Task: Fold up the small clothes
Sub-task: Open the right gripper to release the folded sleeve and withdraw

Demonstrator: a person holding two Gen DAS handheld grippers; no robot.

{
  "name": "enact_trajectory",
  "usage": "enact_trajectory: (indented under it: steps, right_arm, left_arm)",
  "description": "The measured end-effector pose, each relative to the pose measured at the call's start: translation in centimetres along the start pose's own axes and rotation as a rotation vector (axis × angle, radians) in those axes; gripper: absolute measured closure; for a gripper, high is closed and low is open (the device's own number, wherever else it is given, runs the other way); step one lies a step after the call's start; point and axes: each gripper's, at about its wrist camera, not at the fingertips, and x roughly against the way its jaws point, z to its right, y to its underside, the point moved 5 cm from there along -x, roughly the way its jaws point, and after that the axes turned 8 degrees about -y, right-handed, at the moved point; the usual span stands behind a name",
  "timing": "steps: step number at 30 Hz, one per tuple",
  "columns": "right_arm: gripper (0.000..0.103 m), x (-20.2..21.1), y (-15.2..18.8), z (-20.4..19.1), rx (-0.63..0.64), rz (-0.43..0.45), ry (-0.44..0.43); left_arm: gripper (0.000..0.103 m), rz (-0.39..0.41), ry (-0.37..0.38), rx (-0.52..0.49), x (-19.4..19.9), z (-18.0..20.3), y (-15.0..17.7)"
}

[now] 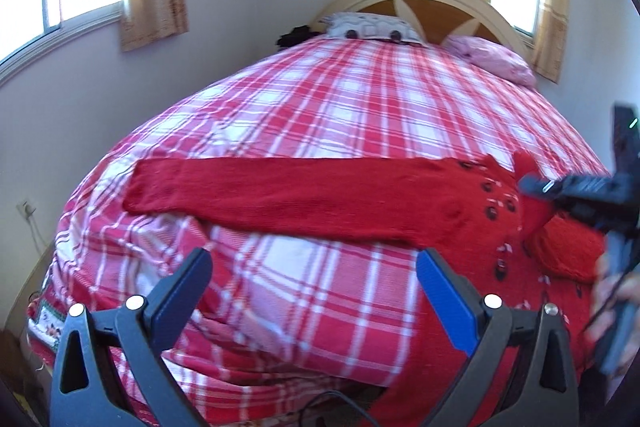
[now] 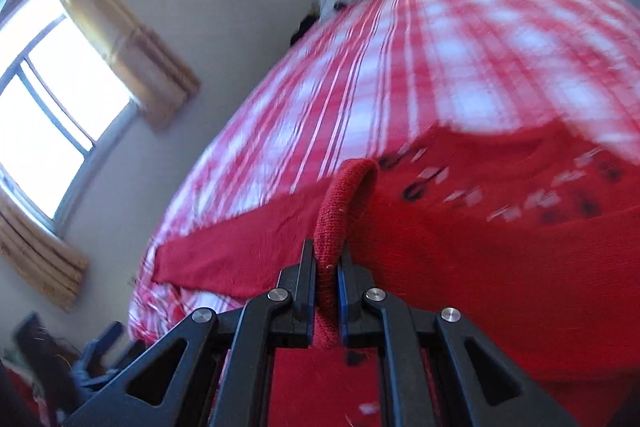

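A red knitted sweater is lying on the near part of the bed, over the red-and-white checked cover. One long sleeve is stretching flat toward the left; the patterned body is bunching at the right. The right gripper is pinching a ribbed cuff or edge of the knit tight between its jaws, and the fabric is looping up above them. The left gripper is hovering at the near edge with its jaws spread, holding nothing. By my reckoning the folding is only just starting: the left sleeve is not yet brought across, and the body is waiting to be folded. Pillows are sitting far off by the headboard.
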Motion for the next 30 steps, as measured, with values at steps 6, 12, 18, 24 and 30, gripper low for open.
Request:
enact_trajectory:
  steps: [6, 12, 18, 24, 30]
  right_arm:
    - [0.094, -5.3, 2.2, 1.3, 0.017, -0.038, 0.041]
    - [0.061, -5.7, 2.4, 0.6, 0.074, -0.041, -0.014]
    - [0.058, 0.8, 1.1, -0.3, 0.116, 0.113, -0.007]
    - [0.058, 10.2, 0.7, 9.4, -0.009, 0.255, 0.305]
    - [0.058, 15.8, 2.6, 19.2, -0.137, 0.230, 0.522]
  left_arm:
    - [0.000, -0.012, -0.032, 0.033, -0.9, -2.1, -0.1]
    - [0.000, -0.040, -0.040, 0.038, -2.0, -2.4, 0.2]
    - [0.000, -0.049, -0.033, 0.003, -2.2, -1.3, 0.8]
    - [0.000, -0.070, -0.036, -0.007, -3.1, -0.8, 1.3]
    - [0.000, -0.101, -0.062, 0.003, -4.0, -0.8, 1.9]
